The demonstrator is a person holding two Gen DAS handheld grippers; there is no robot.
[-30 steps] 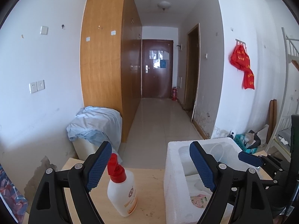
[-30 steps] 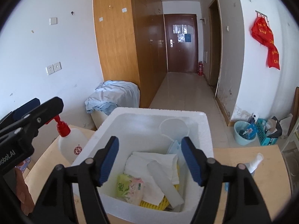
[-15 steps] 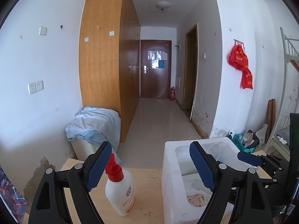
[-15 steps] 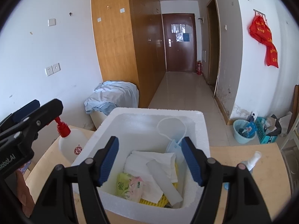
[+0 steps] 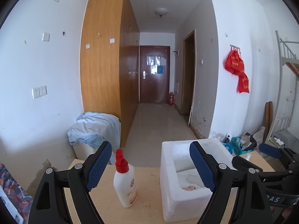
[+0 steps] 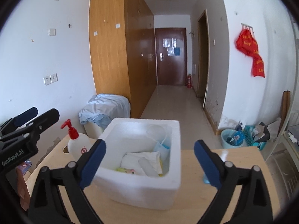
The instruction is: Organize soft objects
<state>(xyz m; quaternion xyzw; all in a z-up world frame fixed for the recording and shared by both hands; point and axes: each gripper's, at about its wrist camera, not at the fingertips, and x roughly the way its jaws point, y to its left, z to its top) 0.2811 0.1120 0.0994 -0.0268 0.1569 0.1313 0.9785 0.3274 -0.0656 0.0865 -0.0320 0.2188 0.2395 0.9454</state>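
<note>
A white foam box (image 6: 142,184) stands on the wooden table (image 6: 190,211). It holds white folded cloths (image 6: 142,160), a blue face mask (image 6: 161,147) and a small printed tissue pack (image 6: 127,170). My right gripper (image 6: 150,165) is open and empty, held back from the box's near wall. My left gripper (image 5: 150,166) is open and empty, left of the box (image 5: 179,201), above the table. The right gripper also shows in the left wrist view (image 5: 269,153), beyond the box, and the left one in the right wrist view (image 6: 35,114), at far left.
A white pump bottle with a red top (image 5: 125,184) stands left of the box, and also shows in the right wrist view (image 6: 77,143). A small clear spray bottle (image 6: 223,155) stands right of the box. The table's far edge drops to the tiled floor (image 6: 173,104).
Both grippers have drawn back and tilted up, away from the box. The right gripper no longer hangs over the box's opening. Both stay open.
</note>
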